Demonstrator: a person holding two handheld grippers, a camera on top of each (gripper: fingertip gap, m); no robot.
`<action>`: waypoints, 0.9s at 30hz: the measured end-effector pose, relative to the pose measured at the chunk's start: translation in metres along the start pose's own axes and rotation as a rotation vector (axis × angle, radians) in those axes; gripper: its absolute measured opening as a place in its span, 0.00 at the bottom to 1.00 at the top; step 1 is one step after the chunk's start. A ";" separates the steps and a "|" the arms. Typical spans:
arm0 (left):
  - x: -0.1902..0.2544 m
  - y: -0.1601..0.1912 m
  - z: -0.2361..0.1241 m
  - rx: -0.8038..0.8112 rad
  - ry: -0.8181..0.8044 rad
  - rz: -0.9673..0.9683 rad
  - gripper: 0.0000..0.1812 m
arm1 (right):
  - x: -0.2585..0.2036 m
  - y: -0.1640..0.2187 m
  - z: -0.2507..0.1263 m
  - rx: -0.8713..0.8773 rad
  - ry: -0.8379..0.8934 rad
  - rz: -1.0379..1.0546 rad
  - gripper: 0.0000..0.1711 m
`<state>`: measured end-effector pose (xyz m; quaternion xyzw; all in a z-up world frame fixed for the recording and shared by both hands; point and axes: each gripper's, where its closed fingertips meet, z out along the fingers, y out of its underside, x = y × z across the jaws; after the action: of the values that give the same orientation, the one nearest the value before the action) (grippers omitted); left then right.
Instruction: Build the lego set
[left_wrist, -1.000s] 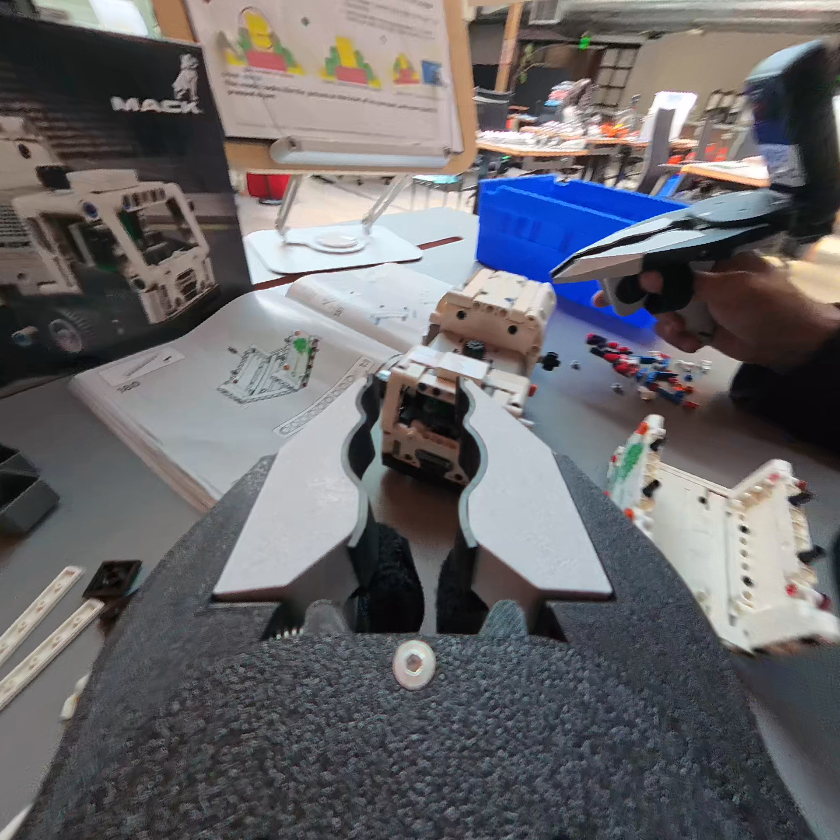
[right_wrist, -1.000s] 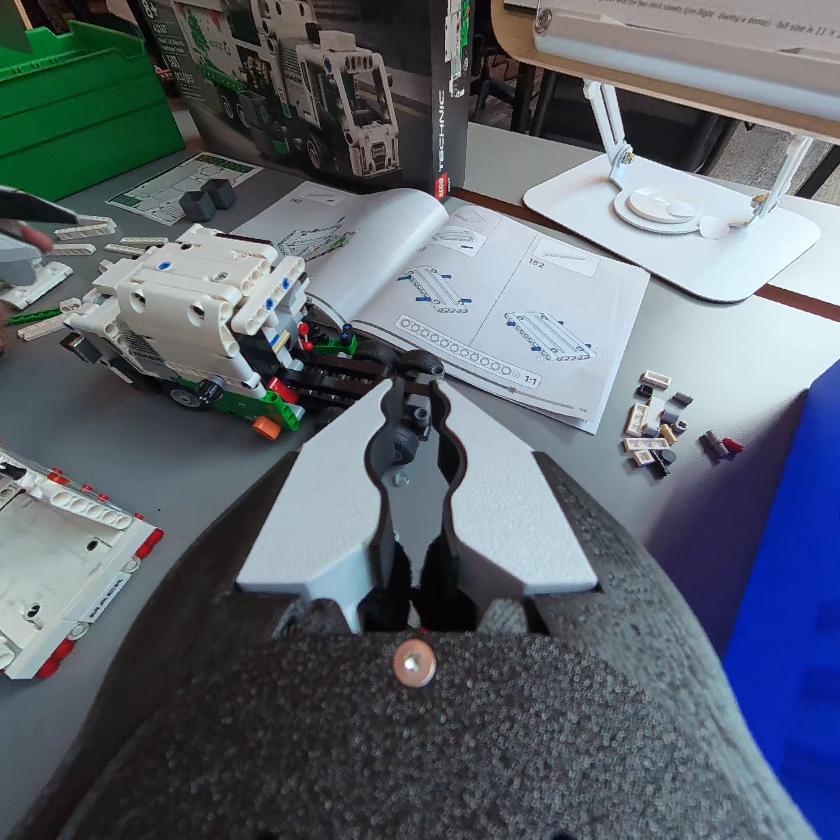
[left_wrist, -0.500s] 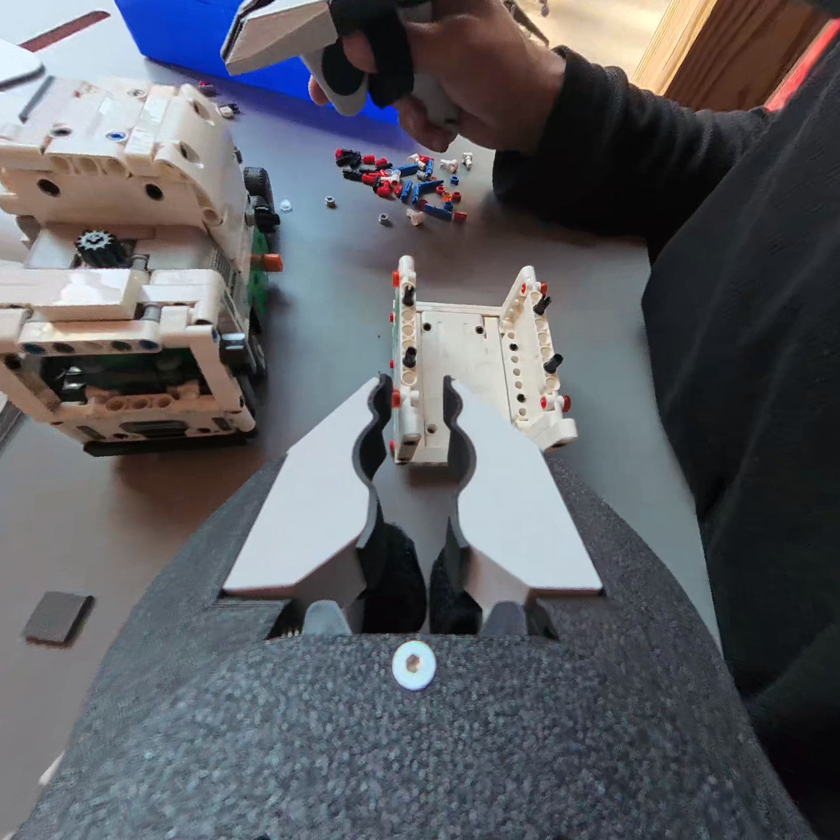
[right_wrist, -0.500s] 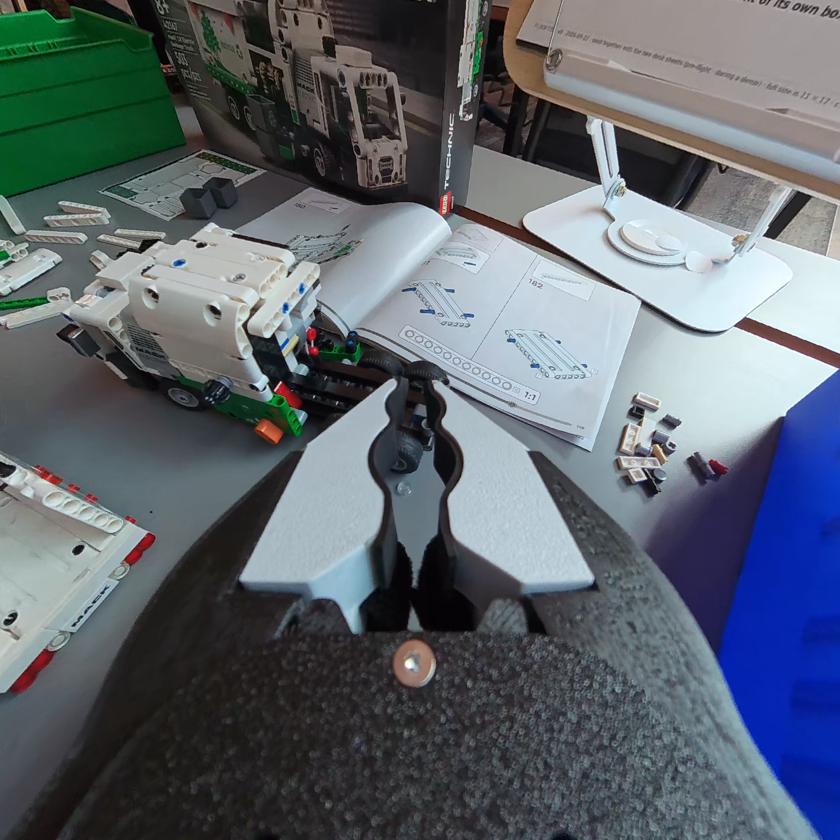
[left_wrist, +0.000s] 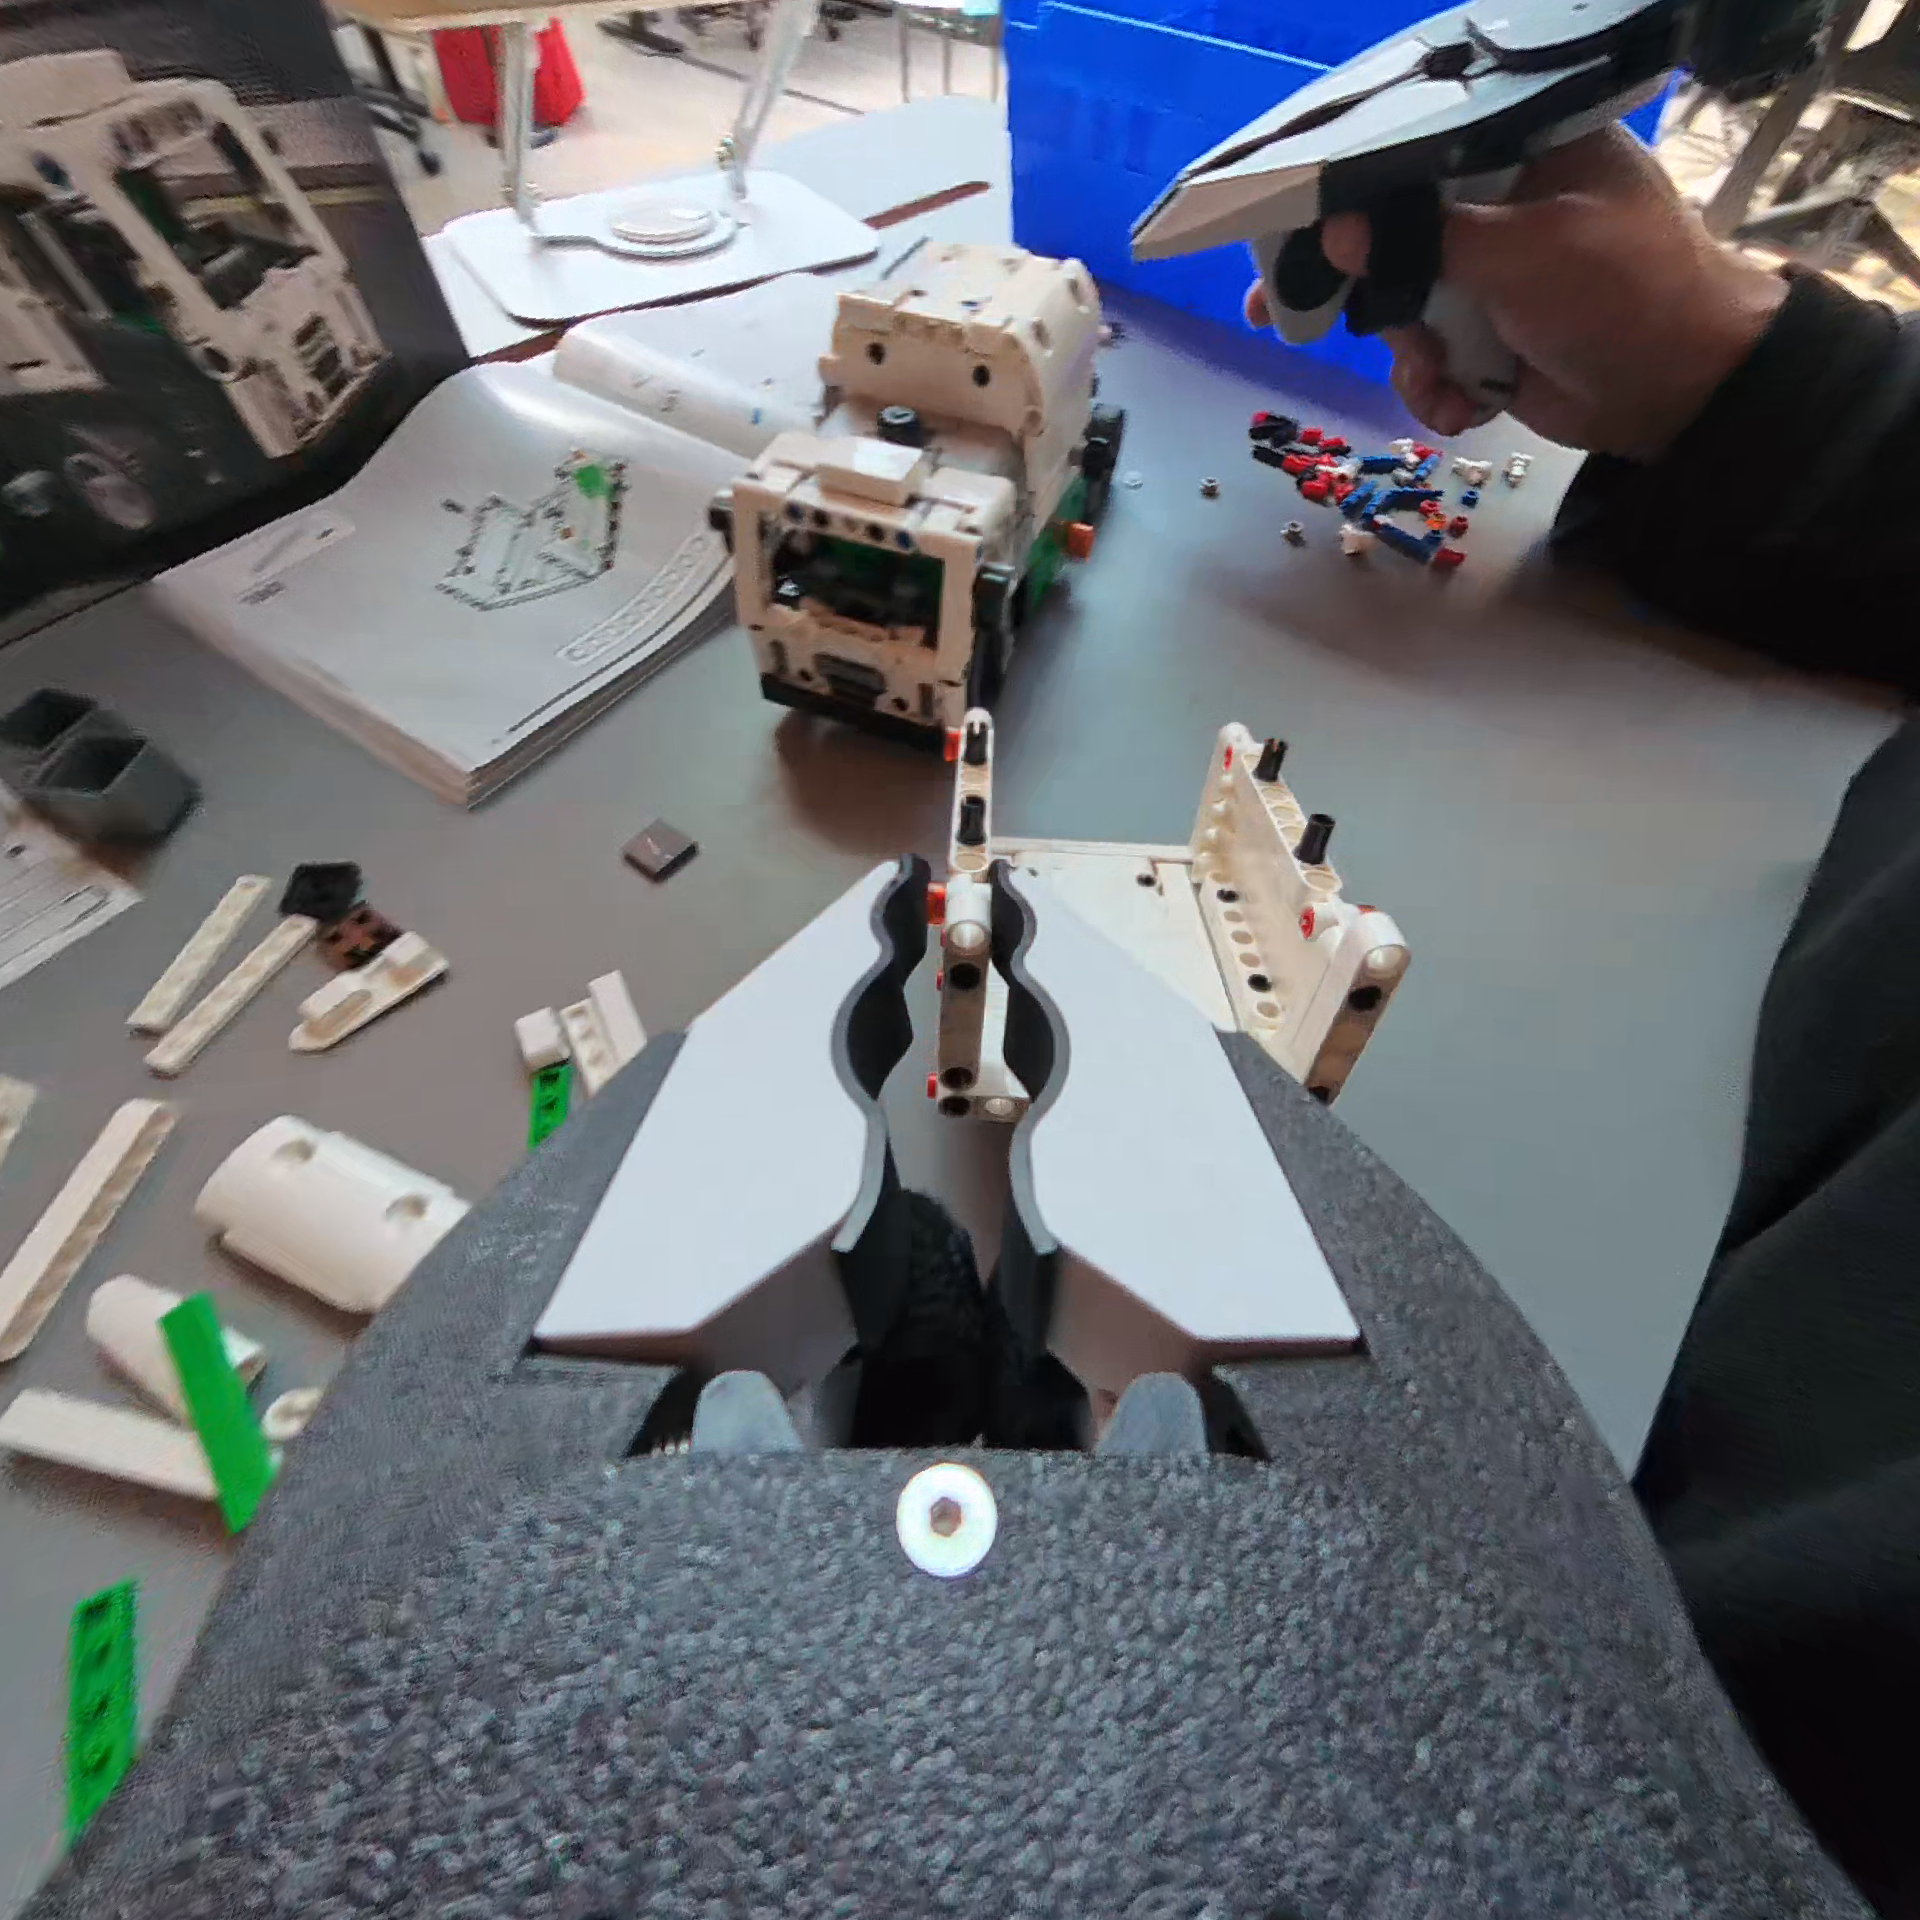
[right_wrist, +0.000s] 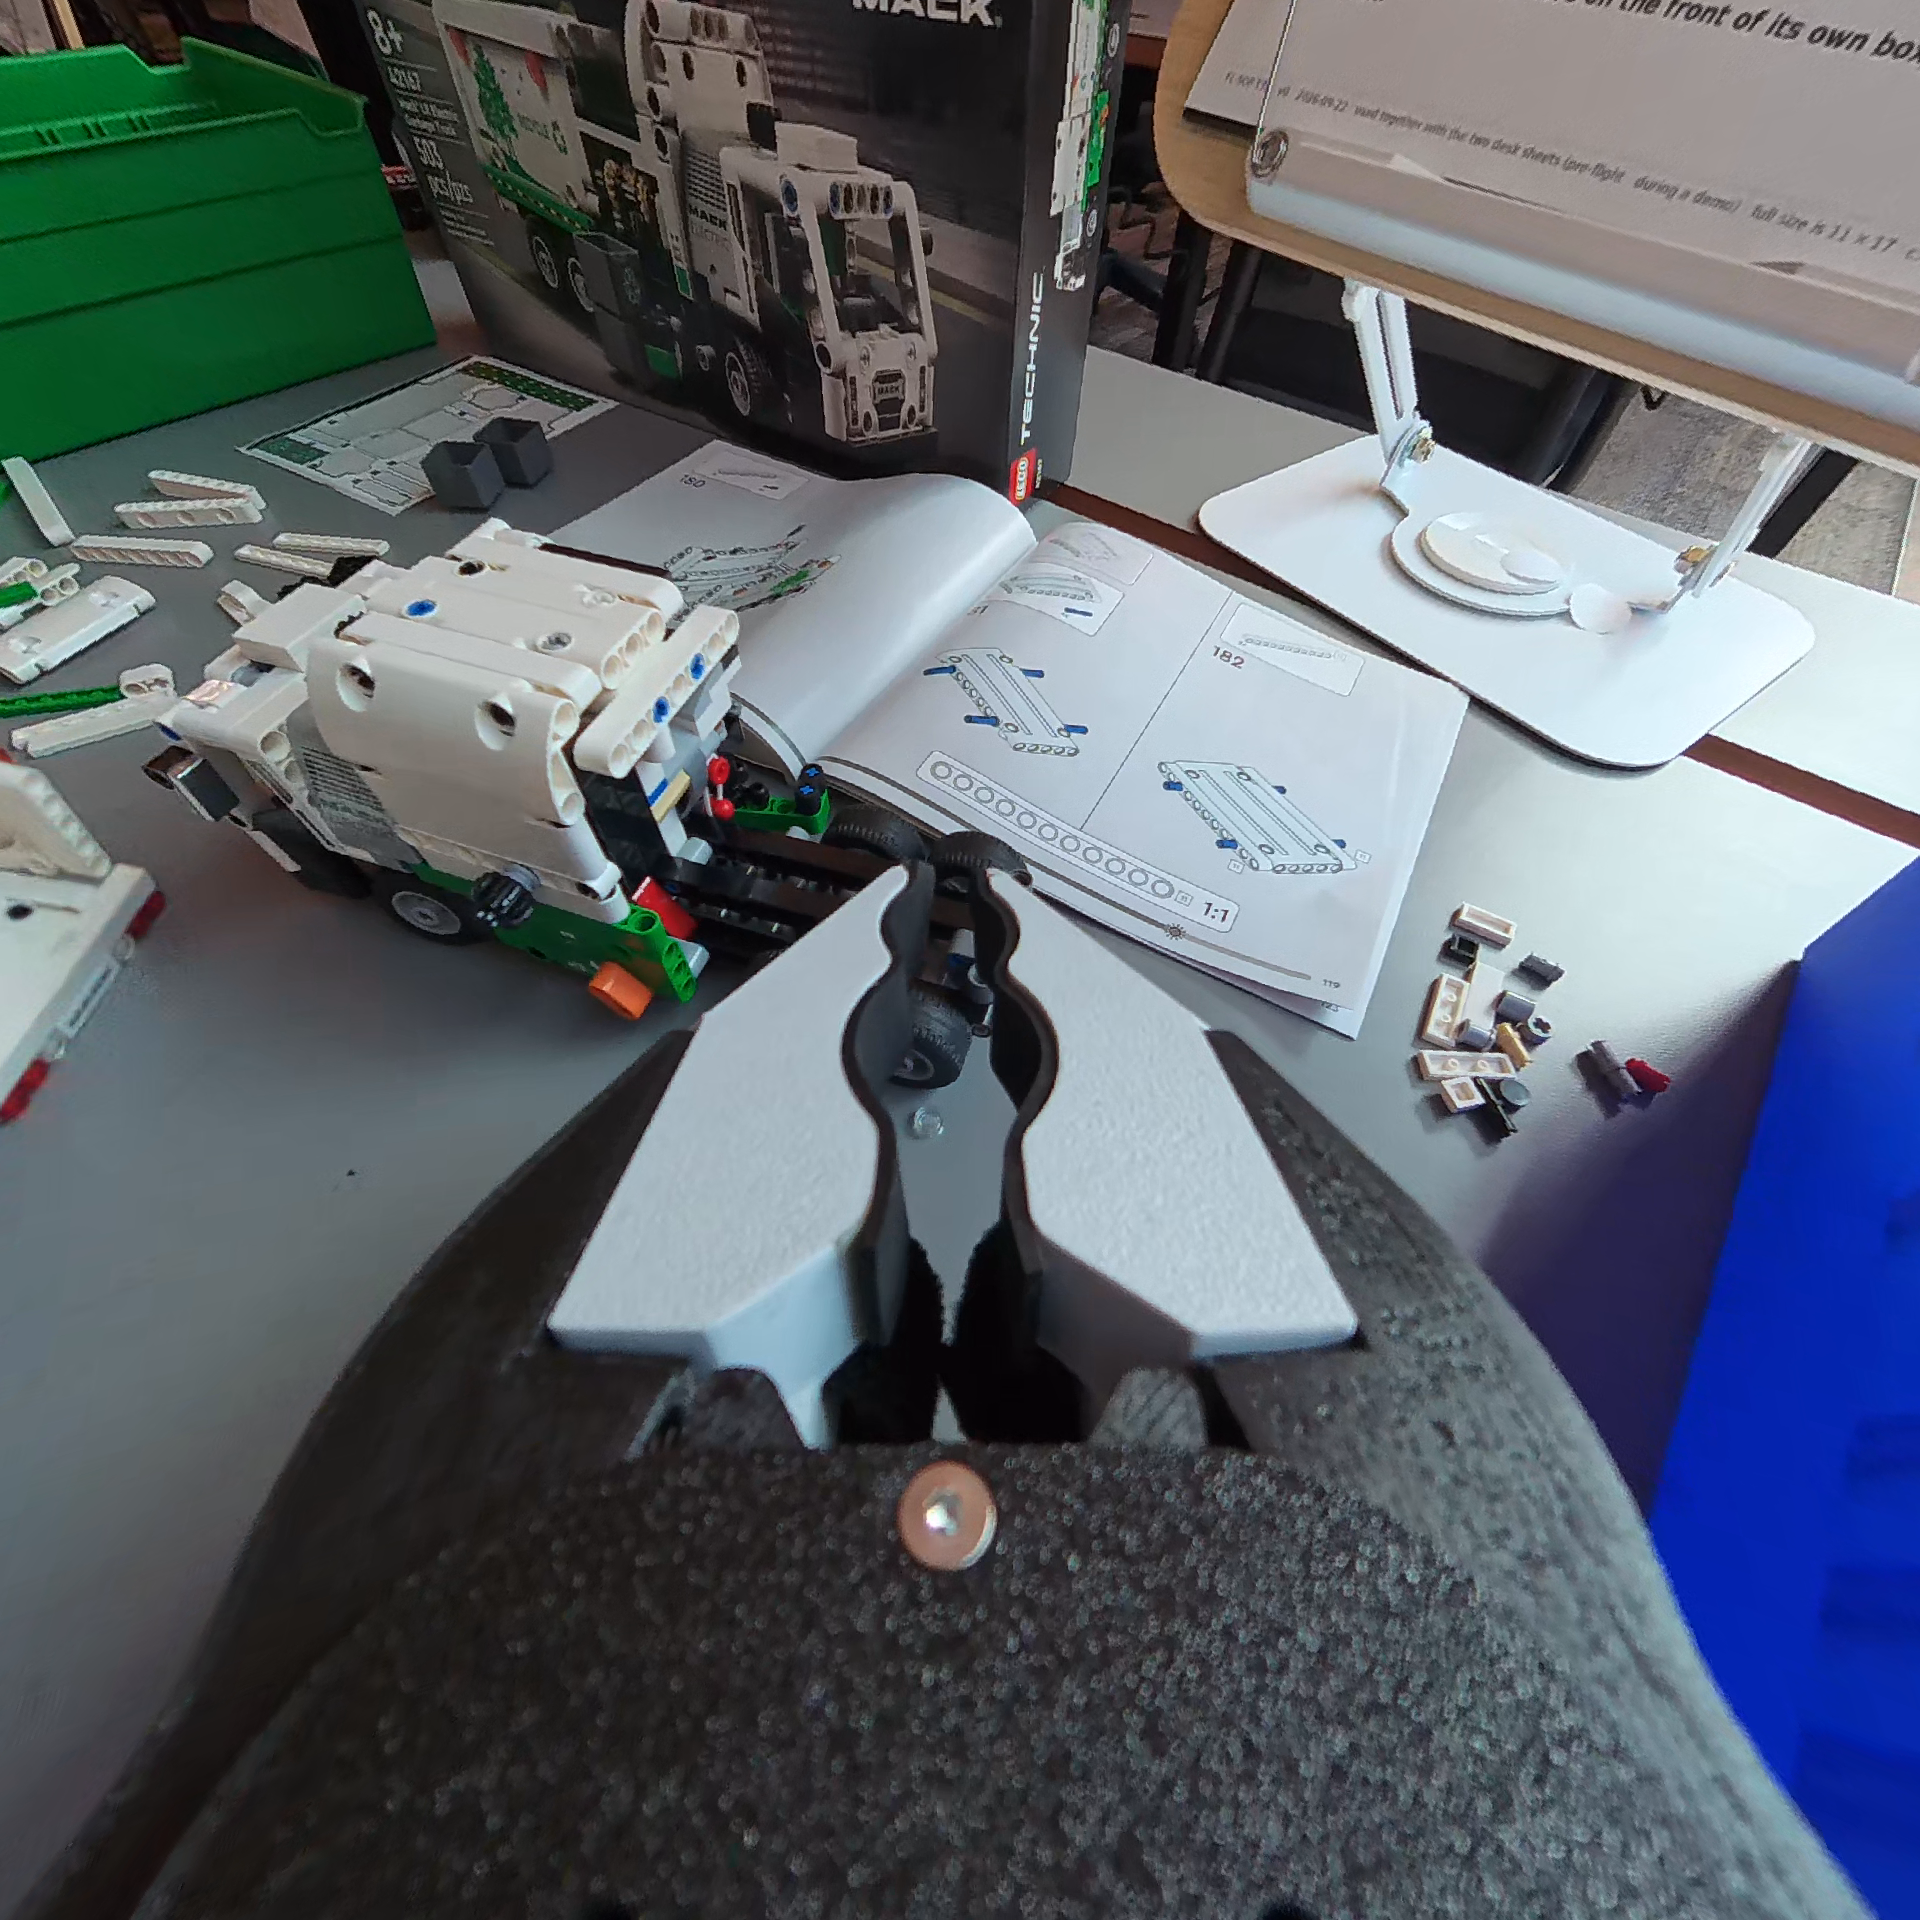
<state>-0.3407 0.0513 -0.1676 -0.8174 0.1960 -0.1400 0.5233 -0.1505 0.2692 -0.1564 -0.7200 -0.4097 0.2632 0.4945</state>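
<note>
My left gripper (left_wrist: 958, 883) is shut on the left side wall of a white U-shaped panel assembly (left_wrist: 1262, 914) with black and red pins, low over the grey table. The part-built white and green truck (left_wrist: 914, 540) stands just beyond it, cab towards me; in the right wrist view the truck (right_wrist: 468, 748) is at the left. My right gripper (right_wrist: 951, 878) is shut and empty, held above the table near the truck's rear wheels. It also shows in the left wrist view (left_wrist: 1195, 208), held by a hand at the top right.
The open instruction booklet (right_wrist: 1091, 727) lies behind the truck, with the set's box (right_wrist: 779, 208) and a white stand (right_wrist: 1507, 603) beyond. Small loose pieces (right_wrist: 1486, 1029) lie right of the booklet, more pieces (left_wrist: 1361, 499) beside the blue bin (left_wrist: 1122, 135). White beams (left_wrist: 208, 977) lie left. A green bin (right_wrist: 156, 239) is far left.
My left gripper swung from the truck's cab to the white panel assembly and closed on its left wall. My right gripper stayed shut and drew back slightly from the truck.
</note>
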 end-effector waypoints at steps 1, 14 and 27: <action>-0.008 0.003 -0.005 0.000 -0.039 -0.015 0.05 | 0.000 0.000 0.000 -0.002 0.002 -0.001 0.04; -0.048 0.026 0.009 -0.109 -0.286 -0.039 0.05 | 0.026 0.015 0.001 -0.073 0.096 0.118 0.13; -0.054 -0.004 -0.033 0.049 -0.286 -0.226 0.23 | 0.021 0.005 -0.002 -0.026 0.119 0.032 0.15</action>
<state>-0.4024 0.0518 -0.1516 -0.8329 0.0229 -0.0852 0.5464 -0.1362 0.2855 -0.1603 -0.7473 -0.3714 0.2224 0.5042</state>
